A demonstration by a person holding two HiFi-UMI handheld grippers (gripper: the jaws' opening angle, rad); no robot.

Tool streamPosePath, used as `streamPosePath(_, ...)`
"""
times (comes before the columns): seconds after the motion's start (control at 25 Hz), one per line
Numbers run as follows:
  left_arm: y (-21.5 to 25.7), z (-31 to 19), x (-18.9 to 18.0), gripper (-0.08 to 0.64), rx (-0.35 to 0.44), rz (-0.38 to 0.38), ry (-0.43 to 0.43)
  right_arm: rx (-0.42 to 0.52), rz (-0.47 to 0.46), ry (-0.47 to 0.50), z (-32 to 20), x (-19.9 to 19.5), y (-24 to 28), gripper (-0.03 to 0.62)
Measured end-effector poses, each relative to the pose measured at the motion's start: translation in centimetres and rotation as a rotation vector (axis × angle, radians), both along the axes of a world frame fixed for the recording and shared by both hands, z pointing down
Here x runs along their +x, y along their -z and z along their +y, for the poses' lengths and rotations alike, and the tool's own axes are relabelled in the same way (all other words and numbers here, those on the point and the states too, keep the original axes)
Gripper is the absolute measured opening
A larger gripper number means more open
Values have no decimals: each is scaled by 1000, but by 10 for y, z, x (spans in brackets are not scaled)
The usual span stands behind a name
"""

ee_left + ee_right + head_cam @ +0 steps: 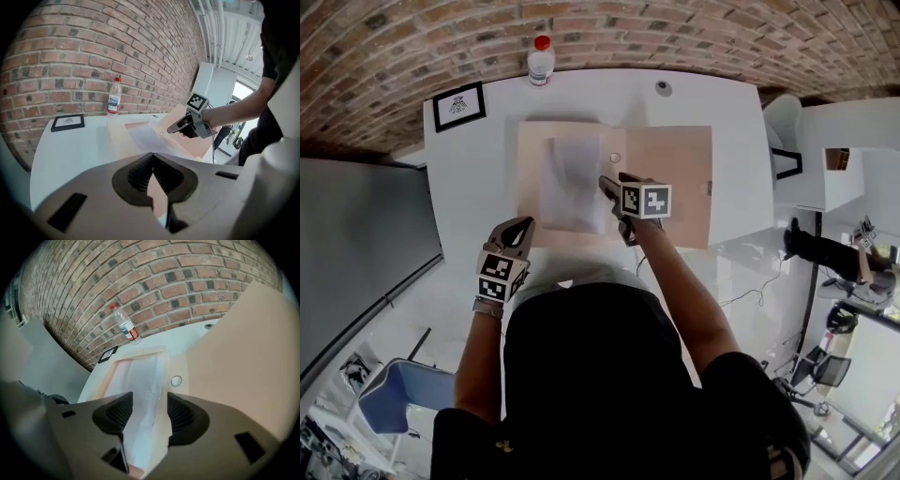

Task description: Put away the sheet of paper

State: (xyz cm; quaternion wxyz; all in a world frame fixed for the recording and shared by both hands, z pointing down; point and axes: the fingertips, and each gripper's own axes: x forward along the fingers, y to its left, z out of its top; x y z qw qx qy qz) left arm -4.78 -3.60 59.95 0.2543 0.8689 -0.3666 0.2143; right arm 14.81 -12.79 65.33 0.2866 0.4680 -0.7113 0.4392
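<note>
A white sheet of paper point(570, 183) point(145, 136) point(140, 380) lies on the left half of an open tan folder point(675, 169) point(243, 348) in the middle of the white table point(731, 112). My right gripper point(612, 184) point(149, 404) hovers over the folder's middle fold at the sheet's right edge. Its jaws stand open; the sheet shows in the gap between them, with the pads apart from it. My left gripper point(520, 230) point(152, 165) is shut and empty near the table's front edge, left of the folder's near corner.
A water bottle with a red cap point(541, 58) point(113, 98) point(125, 326) stands at the table's far edge by the brick wall. A small black picture frame point(458, 105) point(68, 122) lies at the far left. A round snap point(615, 157) point(176, 380) sits on the folder.
</note>
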Motion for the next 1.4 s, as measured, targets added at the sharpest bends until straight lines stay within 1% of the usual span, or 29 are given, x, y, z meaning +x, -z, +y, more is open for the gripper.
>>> streamPosePath(0.12, 18, -8, -1, 3, 32, 6, 1, 60, 29, -7, 2, 7, 24, 191)
streamPosePath(0.32, 53, -19, 2, 3, 98, 29, -5, 195, 99, 7, 10, 16, 72, 69)
streamPosePath(0.44, 79, -26, 3, 3, 150, 44, -5, 280, 118, 15, 16, 17, 103, 32)
streamPosePath(0.56, 106, -32, 4, 3, 201, 59, -3, 367, 128, 33, 21, 15, 135, 17)
streamPosePath(0.72, 142, -38, 5, 3, 268, 87, 6, 471, 130, 42, 29, 12, 177, 12)
streamPosePath(0.88, 177, -46, 2, 3, 323, 128, 23, 585, 108, 38, 37, 8, 220, 11)
streamPosePath(1.0, 203, -50, -2, 3, 367, 153, 43, 657, 75, 23, 45, 7, 250, 11)
streamPosePath(1.08, 220, -51, -3, 3, 399, 170, 44, 694, 58, 20, 52, 5, 264, 11)
streamPosePath(1.24, 248, -47, -3, 3, 440, 213, 27, 747, 49, 32, 63, 0, 286, 11)
streamPosePath(1.4, 270, -43, -2, 3, 485, 214, 14, 803, 40, 31, 70, -4, 307, 11)
